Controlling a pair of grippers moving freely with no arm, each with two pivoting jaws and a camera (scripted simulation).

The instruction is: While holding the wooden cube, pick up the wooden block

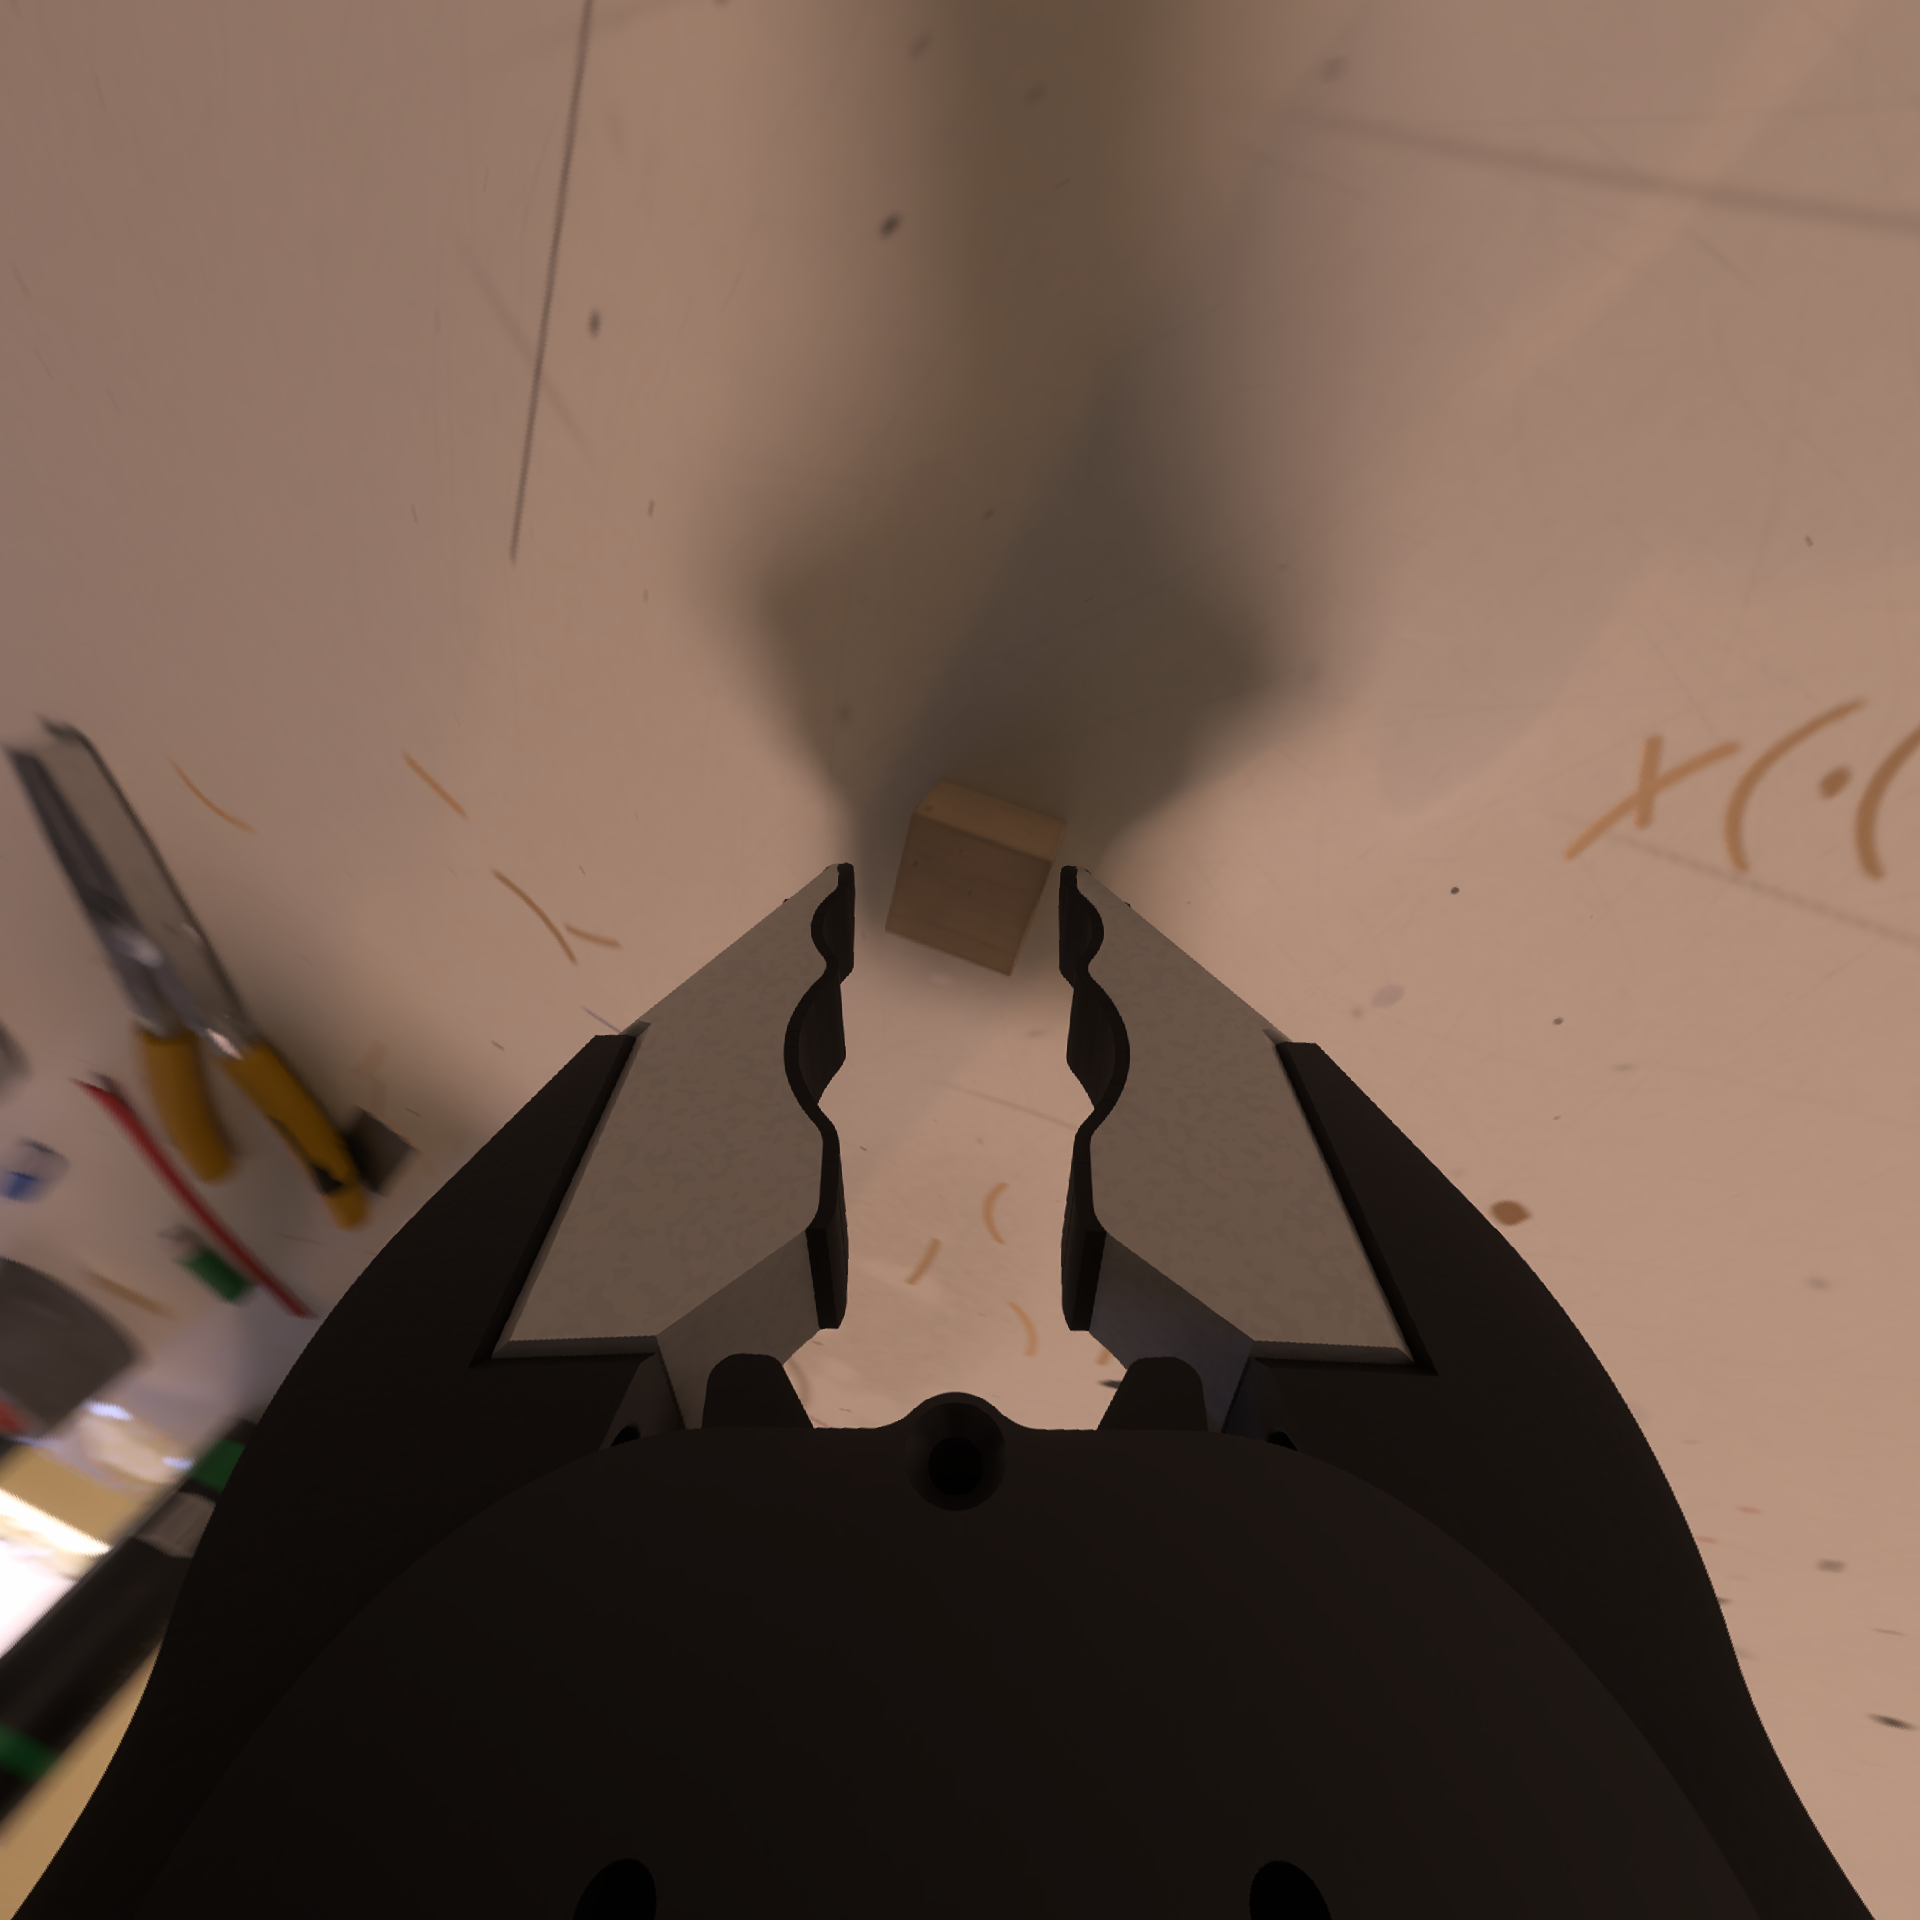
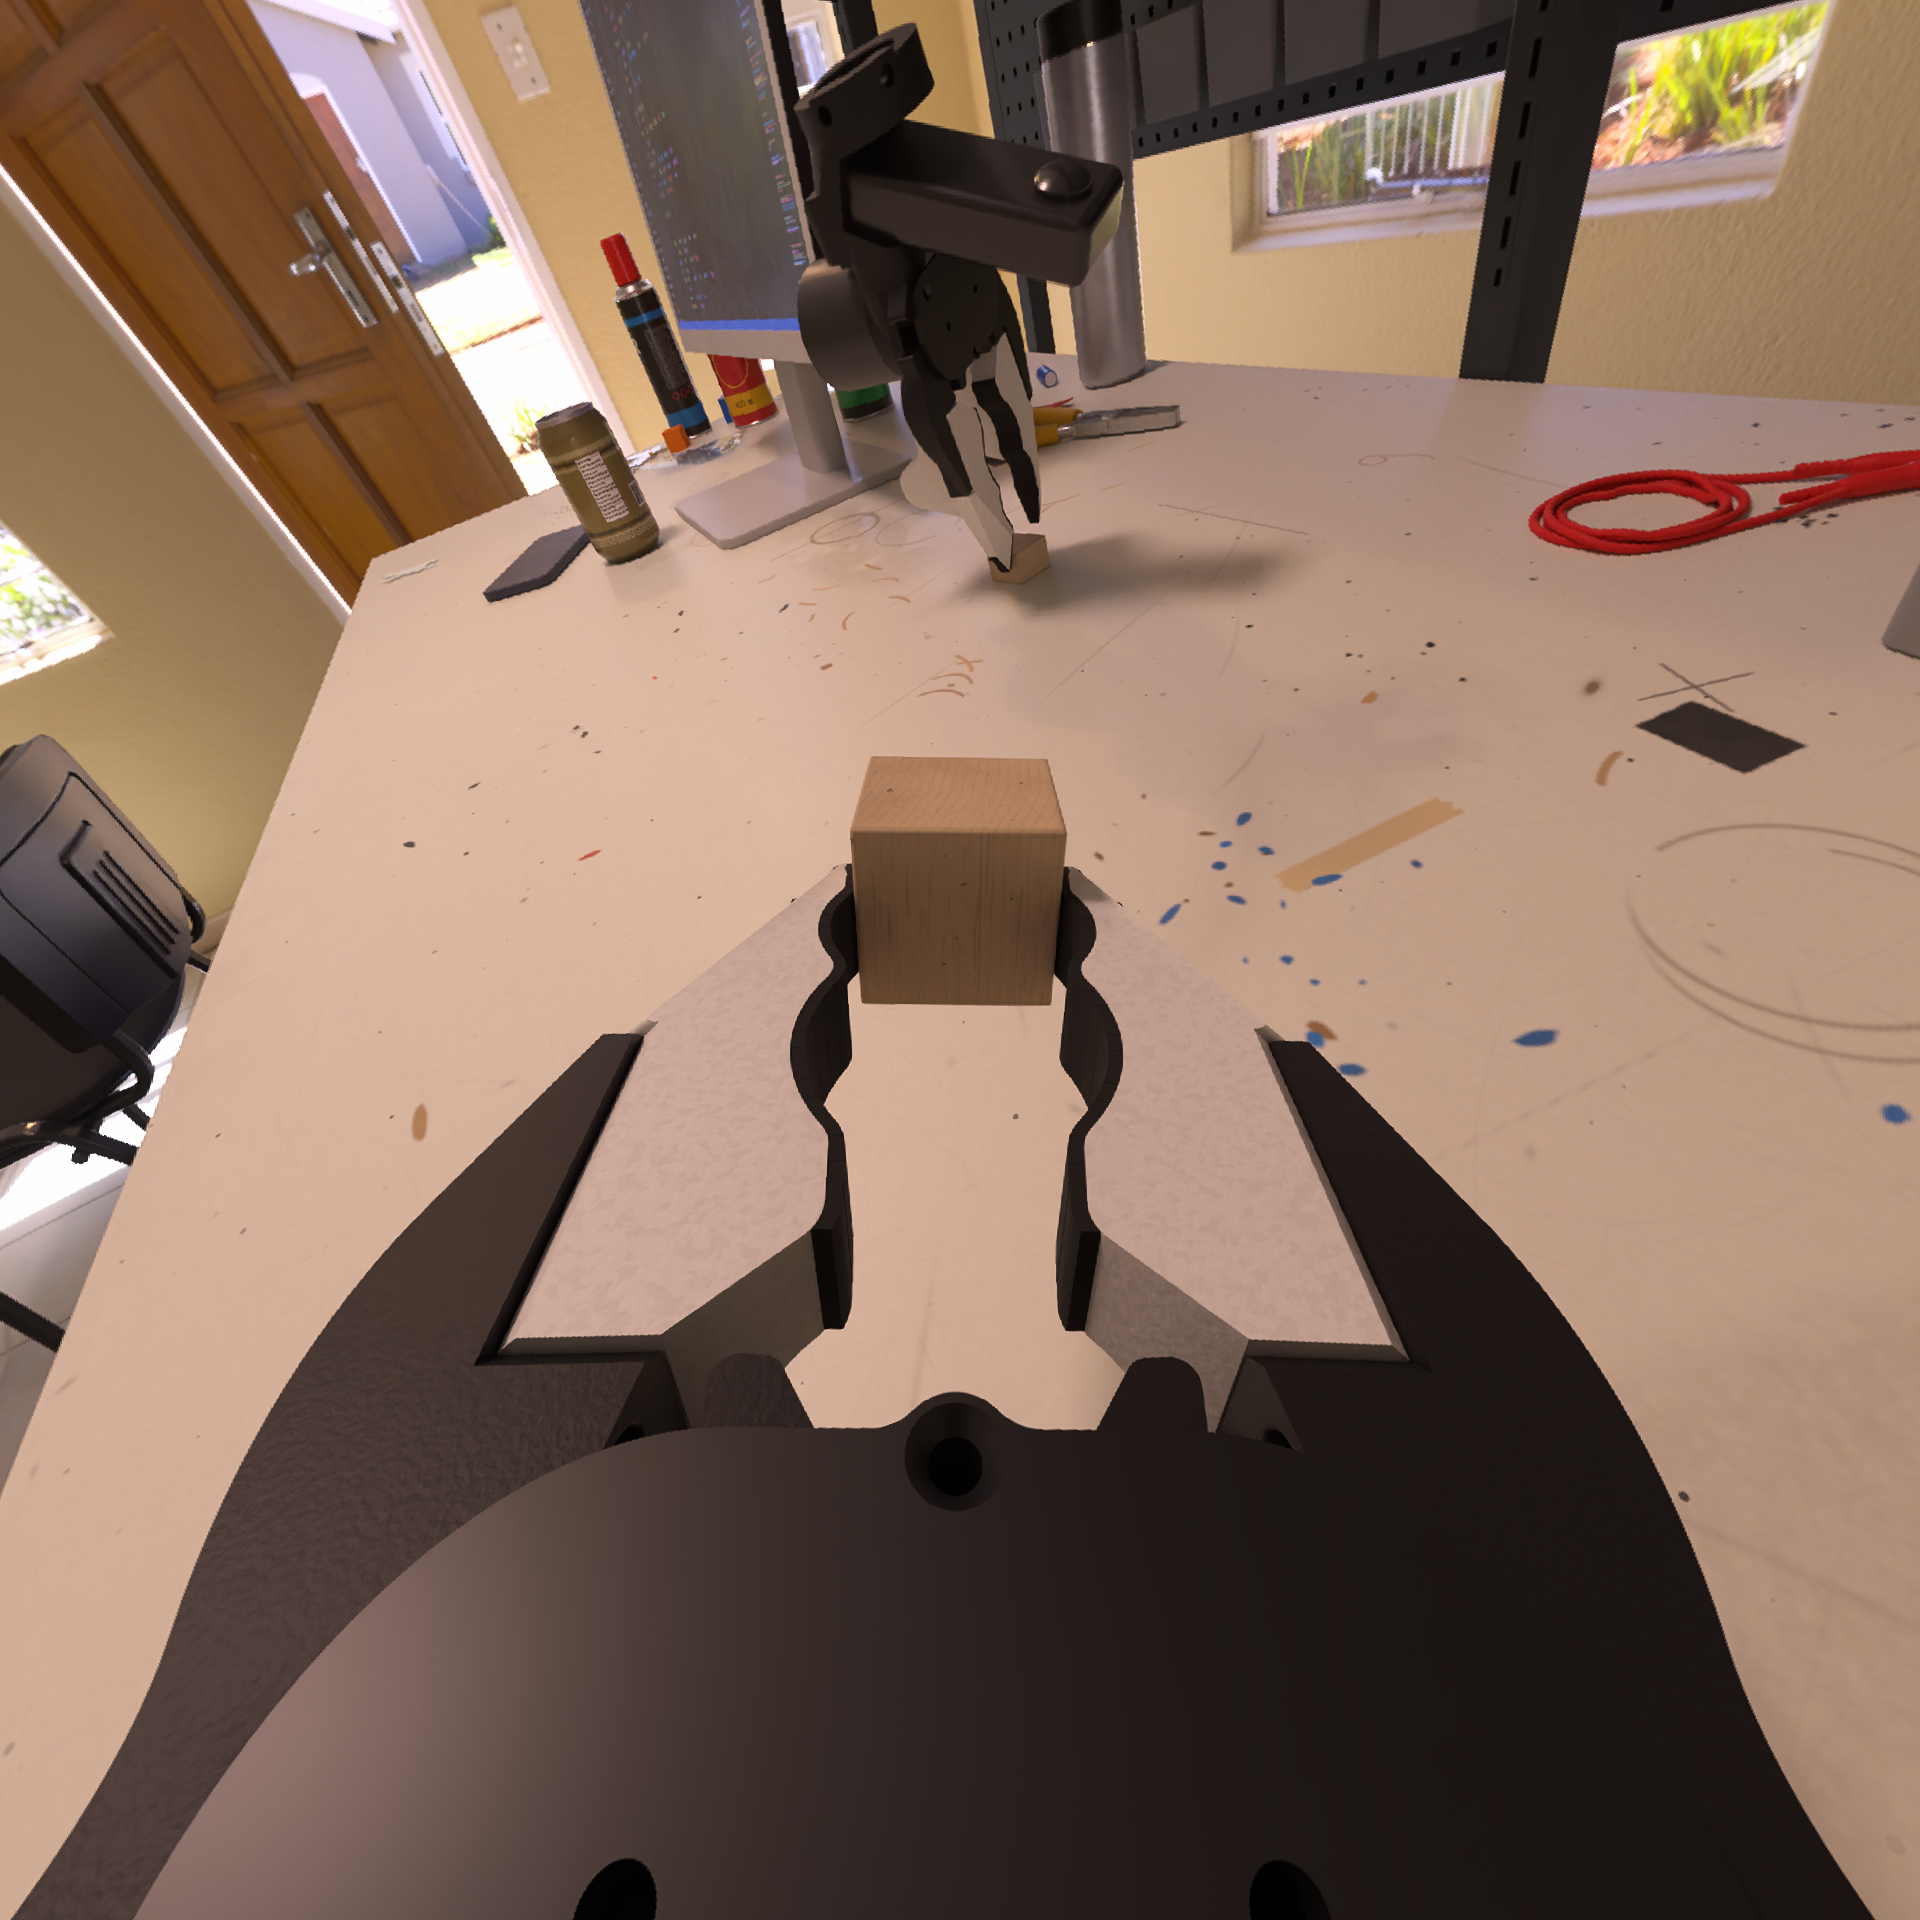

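Right gripper [image 2: 958, 883] — its fingers [image 2: 836, 935] clamped on opposite faces of the wooden cube [image 2: 958, 883], held clear of the pale, paint-flecked desk [image 2: 623, 779]. Left gripper [image 1: 956, 883], pointing down at the desk, with fingers [image 1: 831, 914] parted and empty; the wooden block [image 1: 971, 888] rests on the desk just beyond the tips, untouched, in the gripper's shadow. Farther back in the right wrist view — a monitor [image 2: 717, 187], cans and a red cord [image 2: 1662, 504].

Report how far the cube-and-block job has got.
Done: the right gripper is shut on the wooden cube, clear of the table. In hand: the left gripper hangs open just short of the wooden block, which sits on the table. Left: close and lift.
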